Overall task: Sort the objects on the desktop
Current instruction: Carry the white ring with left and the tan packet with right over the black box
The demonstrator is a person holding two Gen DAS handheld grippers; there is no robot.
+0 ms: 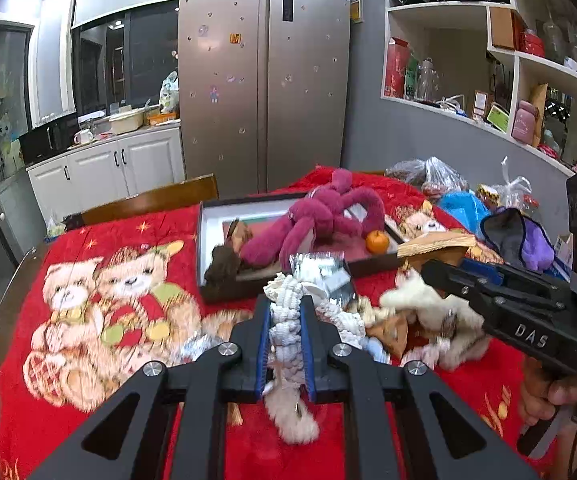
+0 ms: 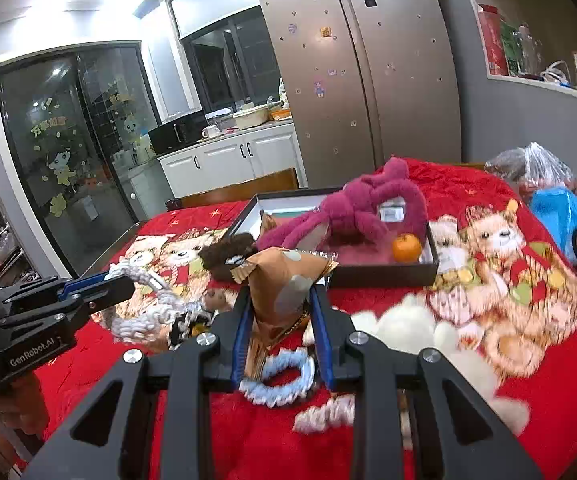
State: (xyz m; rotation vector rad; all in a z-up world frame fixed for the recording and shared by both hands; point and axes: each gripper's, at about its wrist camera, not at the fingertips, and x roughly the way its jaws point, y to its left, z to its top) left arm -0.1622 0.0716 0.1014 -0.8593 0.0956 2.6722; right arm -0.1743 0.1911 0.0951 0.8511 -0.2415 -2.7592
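My left gripper [image 1: 285, 312] is shut on a white braided rope toy [image 1: 284, 320] and holds it above the red cloth; it also shows in the right wrist view [image 2: 120, 284] with the rope [image 2: 156, 304] trailing from it. My right gripper [image 2: 278, 300] is shut on a brown patterned snack packet [image 2: 284, 284]; in the left wrist view the packet [image 1: 434, 246] sits at its tips. A dark open box [image 1: 204, 248] behind holds a magenta plush toy [image 1: 320, 216], an orange [image 1: 377, 241] and a dark brown furry thing [image 1: 222, 264]. A silver foil packet [image 1: 322, 276] lies by the box.
A white plush toy [image 2: 412, 328], a light blue rope ring [image 2: 280, 380] and a pale rope piece [image 2: 324, 416] lie on the red bear-print cloth [image 1: 88, 300]. Plastic bags [image 1: 440, 180], a blue bag [image 2: 556, 212] and a purple cloth [image 1: 528, 236] crowd the right. A wooden chair back [image 1: 152, 198] stands behind.
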